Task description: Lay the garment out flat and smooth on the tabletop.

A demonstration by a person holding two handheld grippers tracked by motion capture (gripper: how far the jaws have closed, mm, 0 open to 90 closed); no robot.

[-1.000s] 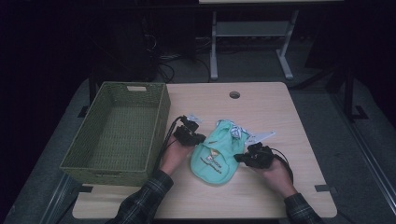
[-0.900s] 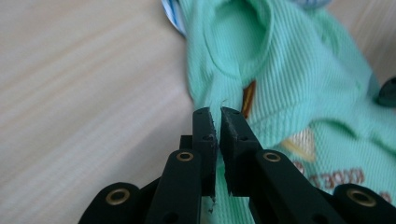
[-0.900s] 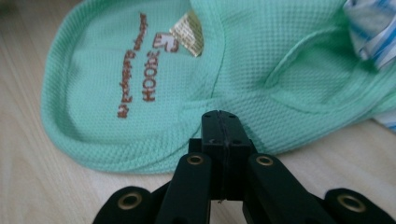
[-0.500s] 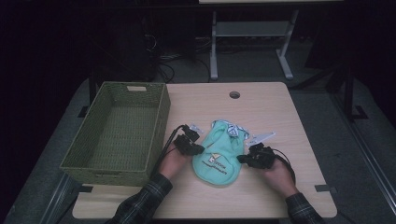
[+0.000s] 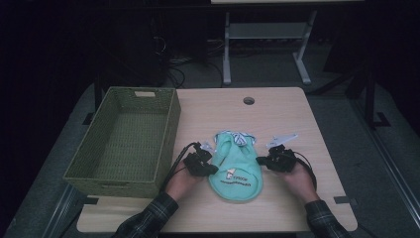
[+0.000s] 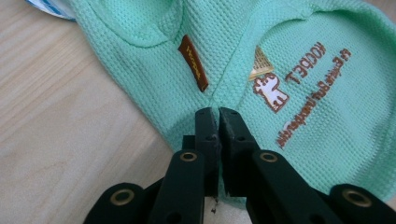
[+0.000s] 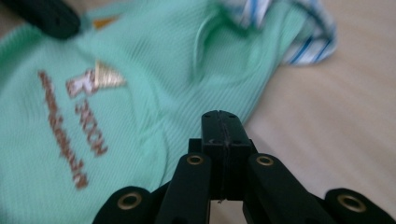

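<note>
A small mint-green garment (image 5: pixel 236 171) with a brown printed logo lies flat on the wooden table (image 5: pixel 277 114), its blue-and-white striped collar (image 5: pixel 240 137) pointing away from me. My left gripper (image 5: pixel 214 169) is at the garment's left edge. In the left gripper view the left gripper (image 6: pixel 218 114) is shut, with a fold of the green garment (image 6: pixel 303 60) pinched below a brown label (image 6: pixel 194 63). My right gripper (image 5: pixel 259 160) is at the right edge. In the right gripper view the right gripper (image 7: pixel 223 119) is shut on the border of the garment (image 7: pixel 154 70).
A woven green basket (image 5: pixel 171 129), with nothing in it, stands on the table's left side close to my left hand. A round cable hole (image 5: pixel 248 100) sits at the table's far edge. Beyond the table are a dark floor, cables and a metal stand.
My left gripper has slid right and toward me, drawing the garment's left side inward so it looks narrower. The right gripper has stayed in place.
</note>
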